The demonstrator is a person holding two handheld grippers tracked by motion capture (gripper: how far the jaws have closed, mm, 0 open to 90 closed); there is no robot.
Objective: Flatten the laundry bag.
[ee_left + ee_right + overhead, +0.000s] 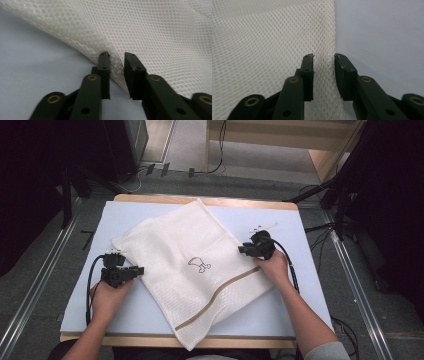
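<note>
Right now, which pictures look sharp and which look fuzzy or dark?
In the high view, the table is evenly lit and the room around it is very dark. In the left gripper view, the mesh cloth looks sharp far off but fuzzy near the left hand-held gripper. In the right gripper view, the holes look crisp by the right hand-held gripper.

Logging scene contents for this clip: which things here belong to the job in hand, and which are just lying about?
In the job:
- white mesh cloth, spread on the table
- left gripper, jaws open around the cloth's edge
- right gripper, jaws open over the opposite edge

Lying about:
- small white piece behind the right gripper
- cables on the floor
</note>
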